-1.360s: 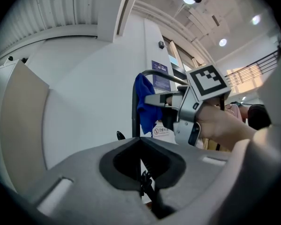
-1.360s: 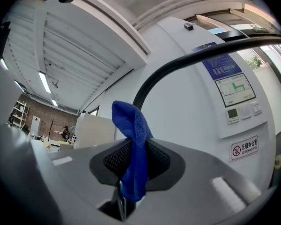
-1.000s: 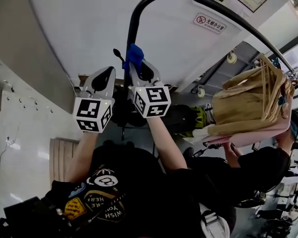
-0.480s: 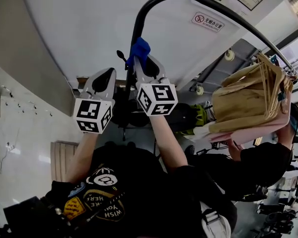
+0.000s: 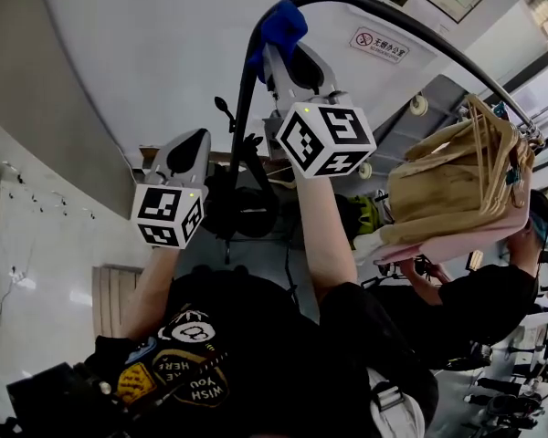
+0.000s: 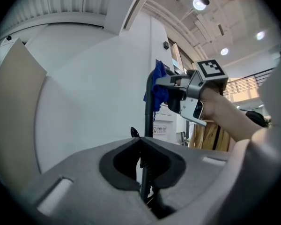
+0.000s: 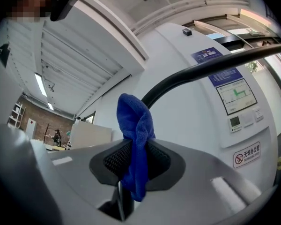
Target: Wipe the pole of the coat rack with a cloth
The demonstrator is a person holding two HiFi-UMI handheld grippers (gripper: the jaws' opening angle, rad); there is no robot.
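Observation:
The coat rack's black pole rises in the head view and bends over to the right. My right gripper is shut on a blue cloth and holds it against the pole just below the bend. In the right gripper view the cloth hangs between the dark pads with the pole curving off behind it. My left gripper sits lower and left of the pole, jaws shut and empty. In its own view the left gripper lines up with the pole, and the cloth shows higher up.
Wooden hangers with a tan garment hang on the rack's top bar at the right. A seated person in black is below them. A white wall with a red warning sign stands behind the pole. Dark clutter surrounds the pole's base.
My right gripper has slid the blue cloth up the pole, from mid-height to just under the bend. The left gripper has stayed about where it was.

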